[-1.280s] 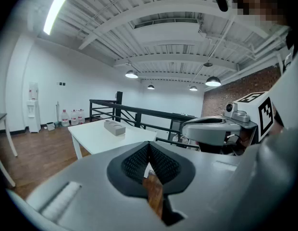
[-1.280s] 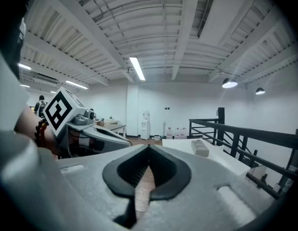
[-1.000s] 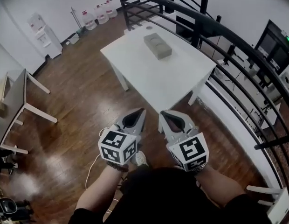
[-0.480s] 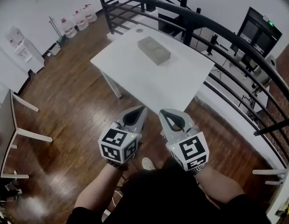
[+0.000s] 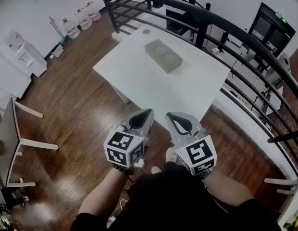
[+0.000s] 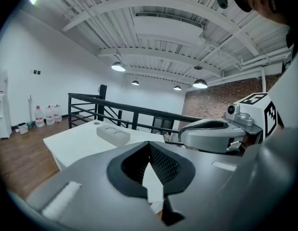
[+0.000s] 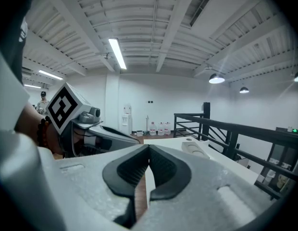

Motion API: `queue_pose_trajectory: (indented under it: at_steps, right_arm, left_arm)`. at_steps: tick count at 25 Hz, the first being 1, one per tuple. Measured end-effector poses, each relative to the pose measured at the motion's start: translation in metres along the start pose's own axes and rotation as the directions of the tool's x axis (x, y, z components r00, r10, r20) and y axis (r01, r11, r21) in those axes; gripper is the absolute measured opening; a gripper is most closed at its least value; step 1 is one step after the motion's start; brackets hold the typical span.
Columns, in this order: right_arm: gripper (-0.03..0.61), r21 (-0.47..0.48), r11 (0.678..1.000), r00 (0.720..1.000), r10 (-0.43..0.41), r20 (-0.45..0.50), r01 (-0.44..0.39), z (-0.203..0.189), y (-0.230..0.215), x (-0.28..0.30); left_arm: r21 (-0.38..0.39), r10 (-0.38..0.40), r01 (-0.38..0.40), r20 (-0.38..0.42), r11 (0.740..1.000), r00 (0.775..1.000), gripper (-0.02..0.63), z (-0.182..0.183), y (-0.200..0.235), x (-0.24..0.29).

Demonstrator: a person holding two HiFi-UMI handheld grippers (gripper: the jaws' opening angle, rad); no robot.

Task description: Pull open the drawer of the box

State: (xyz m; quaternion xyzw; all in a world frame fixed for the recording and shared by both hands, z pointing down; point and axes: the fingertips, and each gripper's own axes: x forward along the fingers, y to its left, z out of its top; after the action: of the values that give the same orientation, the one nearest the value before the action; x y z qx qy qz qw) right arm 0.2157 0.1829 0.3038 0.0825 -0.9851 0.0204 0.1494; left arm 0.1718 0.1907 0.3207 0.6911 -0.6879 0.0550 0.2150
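A grey box (image 5: pixel 163 56) with two round dents on top lies on the far part of a white table (image 5: pixel 139 81). It shows small in the left gripper view as the grey box (image 6: pixel 113 134) and in the right gripper view as the grey box (image 7: pixel 196 149). I cannot make out its drawer from here. My left gripper (image 5: pixel 148 112) and right gripper (image 5: pixel 168 115) hang side by side over the floor, short of the table's near edge, far from the box. Both are shut with nothing between the jaws.
A black metal railing (image 5: pixel 221 28) runs behind and to the right of the table. Dark wood floor (image 5: pixel 77 105) spreads to the left, with another desk (image 5: pixel 9 134) at the left edge. Water bottles (image 5: pixel 81 16) and a dispenser (image 5: pixel 21 52) stand by the far wall.
The view has shifted: the table and box now sit slightly nearer and more central. Both grippers keep their pose, still shut and side by side.
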Motion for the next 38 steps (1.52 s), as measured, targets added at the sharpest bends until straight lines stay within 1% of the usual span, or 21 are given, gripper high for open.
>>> queue_pose_trajectory:
  at_steps: [4, 8, 10, 16, 20, 25, 29, 32, 35, 38]
  right_arm:
    - [-0.008, 0.01, 1.0, 1.0, 0.025, 0.015, -0.025, 0.006, -0.023, 0.026]
    - [-0.008, 0.045, 0.999, 0.999, 0.029, 0.018, -0.03, 0.006, -0.041, 0.04]
    - [-0.008, 0.045, 0.999, 0.999, 0.031, 0.022, -0.032, 0.008, -0.047, 0.05]
    - [-0.008, 0.059, 0.998, 1.0, -0.004, 0.017, 0.003, 0.01, -0.061, 0.073]
    - [-0.008, 0.061, 0.997, 0.998, -0.059, 0.023, 0.057, 0.016, -0.069, 0.094]
    - [-0.008, 0.087, 0.987, 0.99, -0.138, -0.004, 0.138, 0.017, -0.074, 0.135]
    - [-0.008, 0.106, 0.971, 0.977, -0.211, -0.026, 0.213, 0.022, -0.069, 0.172]
    - [-0.008, 0.113, 0.958, 0.964, -0.263, -0.035, 0.265, 0.027, -0.066, 0.201]
    - [-0.008, 0.125, 0.94, 0.949, -0.313, -0.044, 0.316, 0.026, -0.062, 0.226]
    - [-0.008, 0.132, 0.921, 0.93, -0.363, -0.056, 0.367, 0.03, -0.055, 0.243]
  left_arm:
    - [0.017, 0.024, -0.024, -0.012, 1.0, 1.0, 0.017, 0.012, 0.019, 0.025]
    - [0.033, 0.024, -0.023, -0.035, 0.999, 0.999, 0.017, 0.017, 0.027, 0.045]
    - [0.041, 0.023, -0.021, -0.04, 0.999, 0.999, 0.017, 0.021, 0.035, 0.054]
    - [0.053, 0.002, 0.001, -0.054, 0.999, 0.999, 0.017, 0.03, 0.055, 0.072]
    - [0.06, -0.045, 0.049, -0.063, 0.997, 0.997, 0.017, 0.036, 0.073, 0.084]
    - [0.081, -0.12, 0.126, -0.071, 0.989, 0.99, 0.017, 0.043, 0.115, 0.1]
    - [0.098, -0.206, 0.215, -0.094, 0.972, 0.974, 0.017, 0.044, 0.15, 0.106]
    - [0.102, -0.254, 0.266, -0.114, 0.959, 0.96, 0.017, 0.045, 0.18, 0.109]
    - [0.104, -0.301, 0.314, -0.128, 0.944, 0.945, 0.017, 0.041, 0.205, 0.112]
    - [0.112, -0.35, 0.366, -0.14, 0.924, 0.926, 0.017, 0.043, 0.222, 0.11]
